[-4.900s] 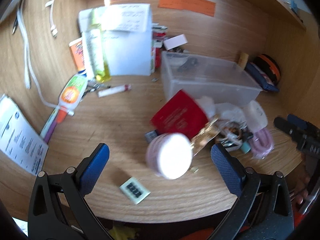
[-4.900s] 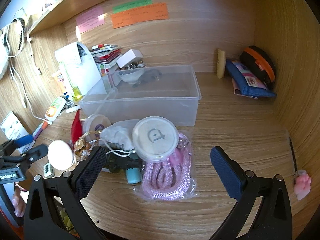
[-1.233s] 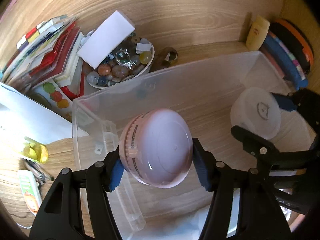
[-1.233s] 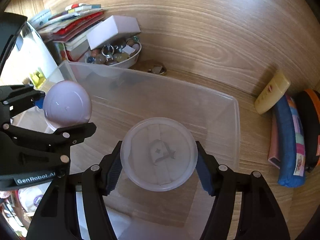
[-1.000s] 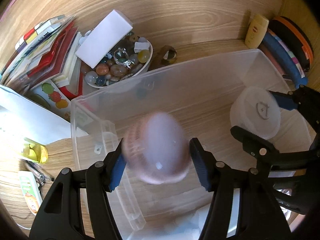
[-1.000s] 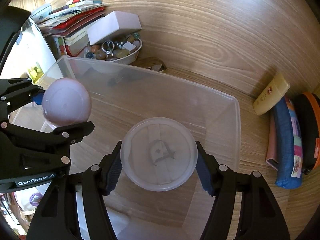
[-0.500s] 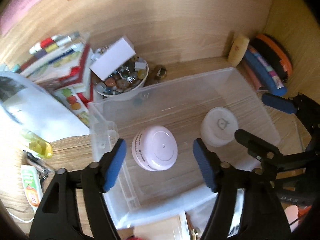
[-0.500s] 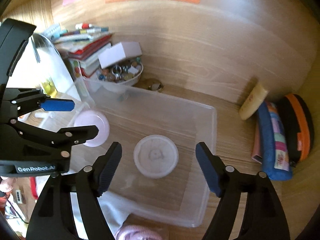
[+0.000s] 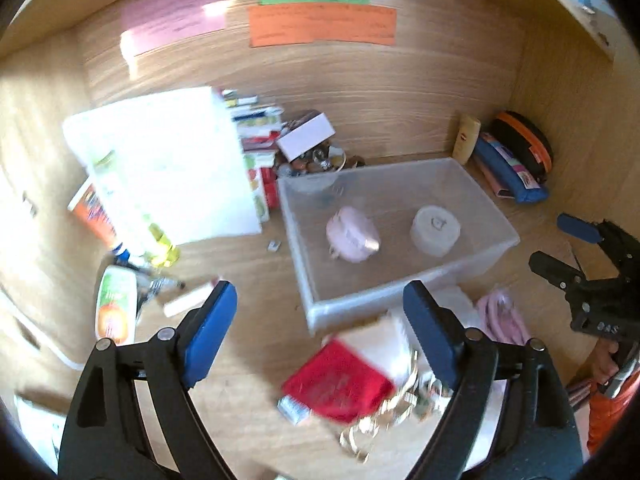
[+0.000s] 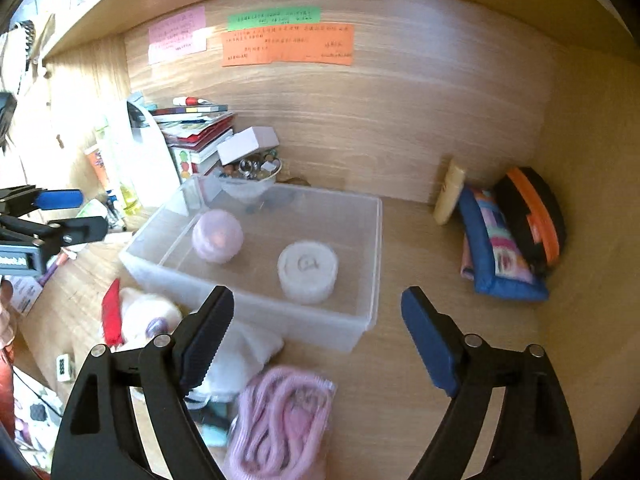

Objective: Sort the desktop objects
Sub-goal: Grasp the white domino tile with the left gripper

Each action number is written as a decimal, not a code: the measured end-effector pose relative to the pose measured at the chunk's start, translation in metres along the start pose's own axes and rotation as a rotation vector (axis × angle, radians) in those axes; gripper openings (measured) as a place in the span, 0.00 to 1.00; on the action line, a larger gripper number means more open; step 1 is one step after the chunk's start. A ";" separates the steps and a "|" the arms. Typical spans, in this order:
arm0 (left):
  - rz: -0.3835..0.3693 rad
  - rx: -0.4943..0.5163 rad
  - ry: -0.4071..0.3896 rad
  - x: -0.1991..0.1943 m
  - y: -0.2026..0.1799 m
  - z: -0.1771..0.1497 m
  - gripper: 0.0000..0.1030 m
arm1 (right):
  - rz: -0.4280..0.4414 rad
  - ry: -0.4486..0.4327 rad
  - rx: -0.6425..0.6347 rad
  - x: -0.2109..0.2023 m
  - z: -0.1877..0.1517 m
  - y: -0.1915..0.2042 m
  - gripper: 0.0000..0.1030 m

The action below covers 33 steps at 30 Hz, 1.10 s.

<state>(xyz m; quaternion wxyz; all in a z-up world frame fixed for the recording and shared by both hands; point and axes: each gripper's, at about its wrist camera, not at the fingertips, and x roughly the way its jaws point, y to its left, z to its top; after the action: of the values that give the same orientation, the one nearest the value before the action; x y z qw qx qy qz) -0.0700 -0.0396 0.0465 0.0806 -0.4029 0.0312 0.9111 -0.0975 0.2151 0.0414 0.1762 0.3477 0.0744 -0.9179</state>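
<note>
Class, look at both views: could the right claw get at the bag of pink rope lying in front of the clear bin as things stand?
Probably yes: the pink rope bag lies uncovered on the desk just below the right claw, whose jaws are opening with nothing between them.

Hardly anything can be read here. The pink (image 10: 177,34), green (image 10: 274,17) and orange (image 10: 288,45) paper notes stuck to the wooden back wall carry handwritten lines, but they are too small and blurred to make out. The round translucent white plastic container (image 10: 307,271) in the clear plastic storage bin (image 10: 371,240) bears a small raised emblem on its lid, not legible as text, and the print on the black body of the left gripper (image 10: 16,259) is blurred.
</note>
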 end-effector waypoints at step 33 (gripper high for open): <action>0.089 -0.078 0.140 0.004 0.036 -0.190 0.59 | 0.018 0.188 0.121 0.011 -0.111 0.010 0.82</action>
<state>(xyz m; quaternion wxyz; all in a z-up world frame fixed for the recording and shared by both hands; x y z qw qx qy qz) 0.0599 -0.0977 -0.0850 0.0220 -0.4665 0.0193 0.8841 -0.0332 0.2314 -0.0491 0.1555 0.4431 0.0317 -0.8823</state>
